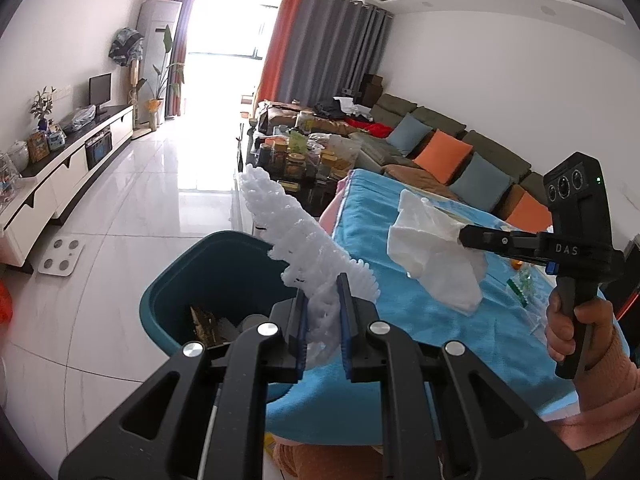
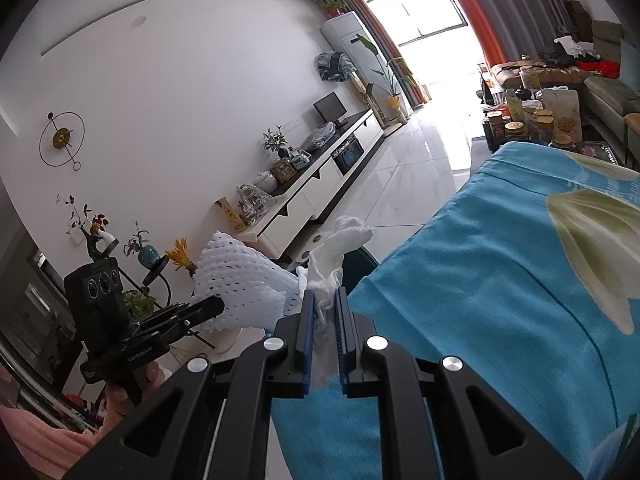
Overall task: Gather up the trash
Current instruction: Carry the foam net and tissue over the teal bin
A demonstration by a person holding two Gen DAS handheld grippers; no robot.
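Our left gripper [image 1: 323, 304] is clamped on a white foam net [image 1: 304, 240], lifted above the teal bin [image 1: 180, 280]; our right gripper [image 2: 325, 312] pinches a crumpled white tissue [image 2: 340, 248], held over the blue cloth [image 2: 480, 280]. At three o'clock of the bin we see the cloth's edge, touching its rim. At nine o'clock lies open tiled floor [image 1: 140, 200] with a white scale [image 1: 62, 256]. Inside the bin we see brownish scraps [image 1: 208, 320]. At twelve o'clock stands a cluttered table of jars [image 1: 296, 156].
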